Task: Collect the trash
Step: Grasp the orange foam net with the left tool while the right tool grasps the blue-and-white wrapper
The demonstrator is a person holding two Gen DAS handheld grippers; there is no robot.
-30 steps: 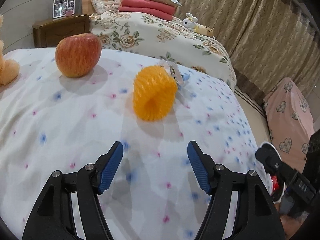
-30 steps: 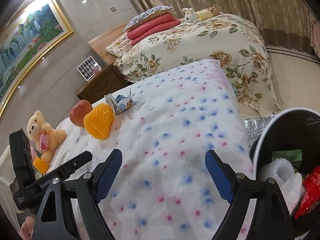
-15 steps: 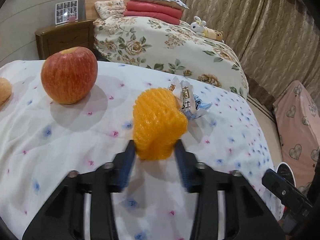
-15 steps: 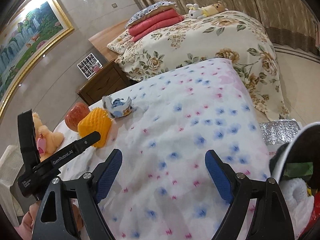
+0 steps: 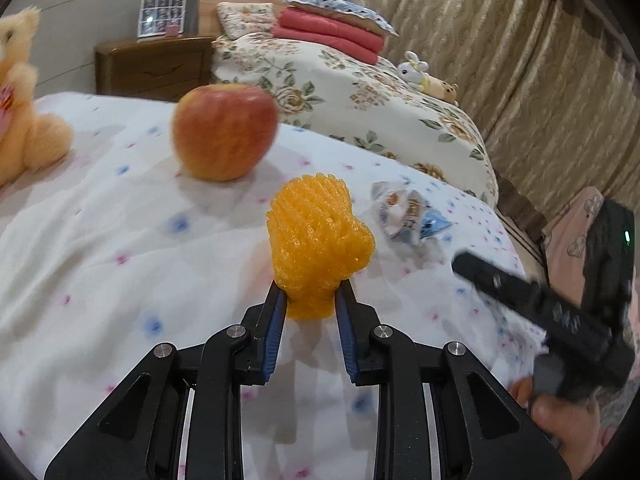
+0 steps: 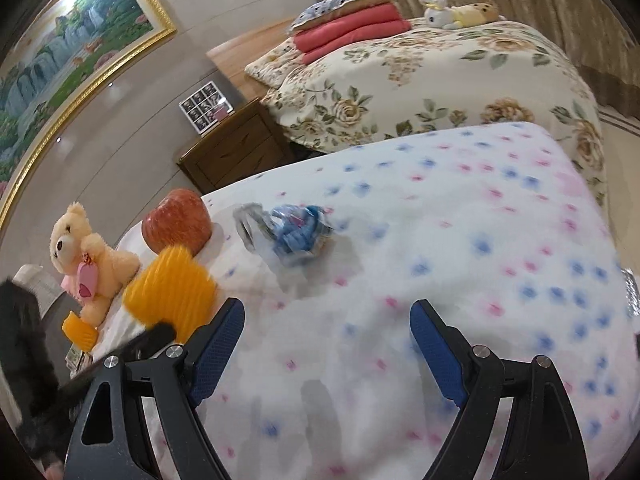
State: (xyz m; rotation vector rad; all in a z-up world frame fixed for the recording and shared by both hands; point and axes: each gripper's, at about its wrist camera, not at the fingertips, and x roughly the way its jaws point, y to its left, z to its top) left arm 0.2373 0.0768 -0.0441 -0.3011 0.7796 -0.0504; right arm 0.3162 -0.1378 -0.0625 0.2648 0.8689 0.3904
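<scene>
An orange foam fruit net (image 5: 318, 240) stands on the dotted bedspread (image 5: 100, 240). My left gripper (image 5: 310, 300) has its jaws closing on the net's near end, and the blue pads pinch it so that it bulges above them. The same net (image 6: 172, 292) shows at the left of the right wrist view. A crumpled blue and white wrapper (image 5: 408, 214) lies just right of the net; this wrapper (image 6: 288, 232) is ahead of my right gripper (image 6: 328, 336). That gripper is open over the bedspread (image 6: 460, 220) with nothing between its fingers.
A red apple (image 5: 224, 132) sits behind the net, and a teddy bear (image 6: 86, 256) sits at the left. A wooden nightstand (image 6: 236, 152) and a second bed with a floral cover (image 6: 440, 80) stand beyond. Curtains (image 5: 540, 60) hang at the right.
My left gripper went from open and short of the net to closed on its near end. My right gripper swung away from the bin toward the wrapper, staying open.
</scene>
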